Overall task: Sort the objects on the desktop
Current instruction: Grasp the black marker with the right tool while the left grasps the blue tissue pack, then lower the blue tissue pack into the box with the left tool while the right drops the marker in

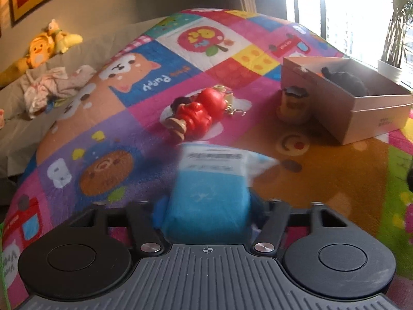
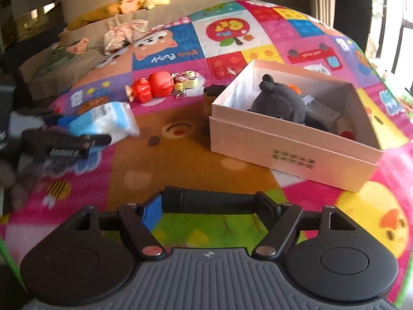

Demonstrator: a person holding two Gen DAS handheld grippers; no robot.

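Observation:
My left gripper [image 1: 206,211] is shut on a blue and white packet [image 1: 209,188] and holds it over the colourful play mat [image 1: 108,134]; the packet also shows in the right wrist view [image 2: 103,121]. My right gripper [image 2: 211,206] is shut on a black cylinder [image 2: 209,202] held crosswise, near the front of the mat. An open pink cardboard box [image 2: 289,149] holds a dark plush toy [image 2: 281,103]. A red figurine [image 1: 198,113] lies on the mat beyond the packet, beside a small keychain [image 1: 227,100]. A small brown figure [image 1: 293,103] stands against the box.
A grey sofa [image 1: 23,118] at the left carries a yellow plush toy [image 1: 44,49] and crumpled cloth [image 1: 51,87]. A bright window [image 1: 348,13] with a potted plant [image 1: 395,25] is at the right. The box [image 1: 361,111] sits at the mat's right side.

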